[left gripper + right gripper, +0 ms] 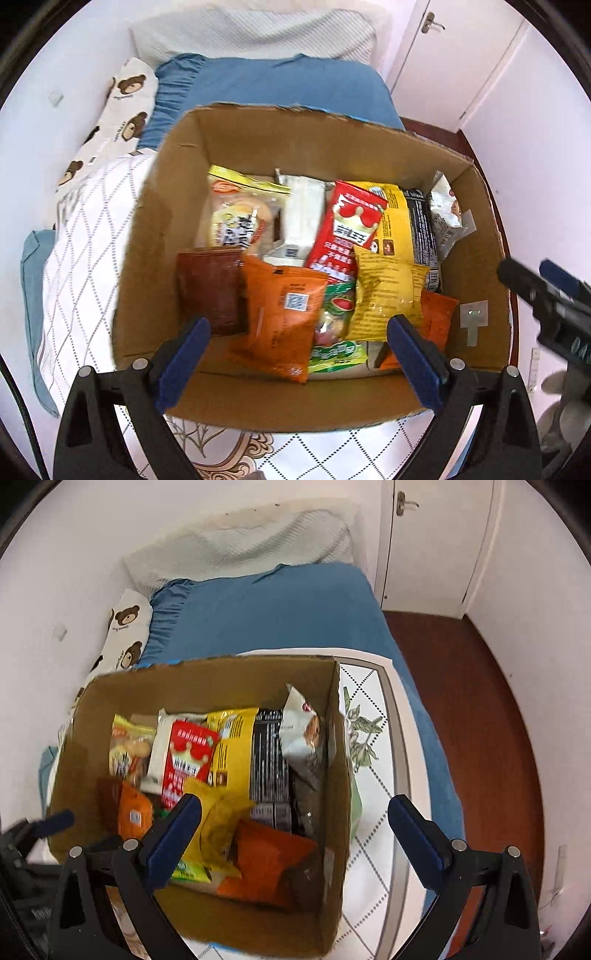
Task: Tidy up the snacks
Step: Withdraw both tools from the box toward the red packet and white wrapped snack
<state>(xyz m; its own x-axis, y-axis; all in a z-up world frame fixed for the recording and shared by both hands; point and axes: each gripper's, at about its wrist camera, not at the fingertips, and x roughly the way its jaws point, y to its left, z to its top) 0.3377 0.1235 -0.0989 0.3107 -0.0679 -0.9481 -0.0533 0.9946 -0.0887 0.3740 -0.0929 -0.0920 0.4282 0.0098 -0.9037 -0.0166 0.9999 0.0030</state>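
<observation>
The box [177, 206] sits on a mat [373, 801] on the bed [280, 613]. Many snack bags [280, 314] lie inside the box. A pillow [125, 107] lies behind it on the left.

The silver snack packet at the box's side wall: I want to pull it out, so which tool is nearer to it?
Right. The right tool hangs open above that side of the box, straddling the wall beside the silver snack packet. The left tool hangs open over the opposite side.
</observation>
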